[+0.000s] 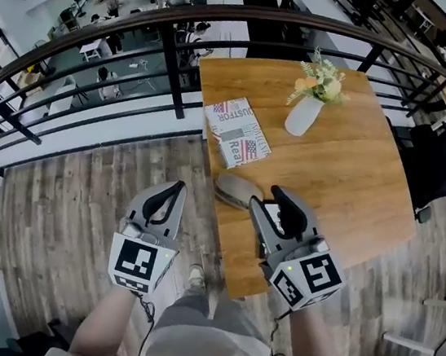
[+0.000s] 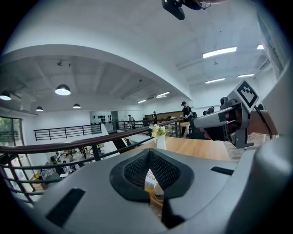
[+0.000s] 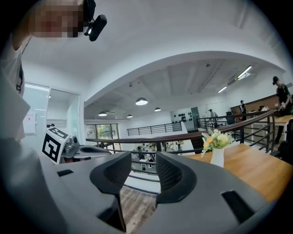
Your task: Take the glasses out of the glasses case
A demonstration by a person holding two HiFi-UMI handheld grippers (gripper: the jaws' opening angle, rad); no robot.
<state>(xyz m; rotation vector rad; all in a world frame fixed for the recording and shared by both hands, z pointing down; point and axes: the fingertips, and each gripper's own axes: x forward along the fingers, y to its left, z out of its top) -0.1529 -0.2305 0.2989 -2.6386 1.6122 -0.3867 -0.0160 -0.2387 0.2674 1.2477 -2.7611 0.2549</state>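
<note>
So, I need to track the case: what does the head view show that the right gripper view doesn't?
Only the head view: the glasses case and a magazine on the table. Only the right gripper view: ceiling lamps, and the tongs of the right gripper apart, nothing between them. Both: the vase of flowers, the table, the railing.

Head view: looks steeply down from high on the near side of the vase (image 1: 303, 114), well apart from it. Left gripper view: rides low on the left gripper (image 1: 177, 186), faces almost level straight toward the vase, far back. Right gripper view: rides on the right gripper (image 1: 268, 197), nearer, aims left of the vase at the railing (image 3: 151, 137). Shared by all three: vase, table (image 1: 355, 175), railing.
</note>
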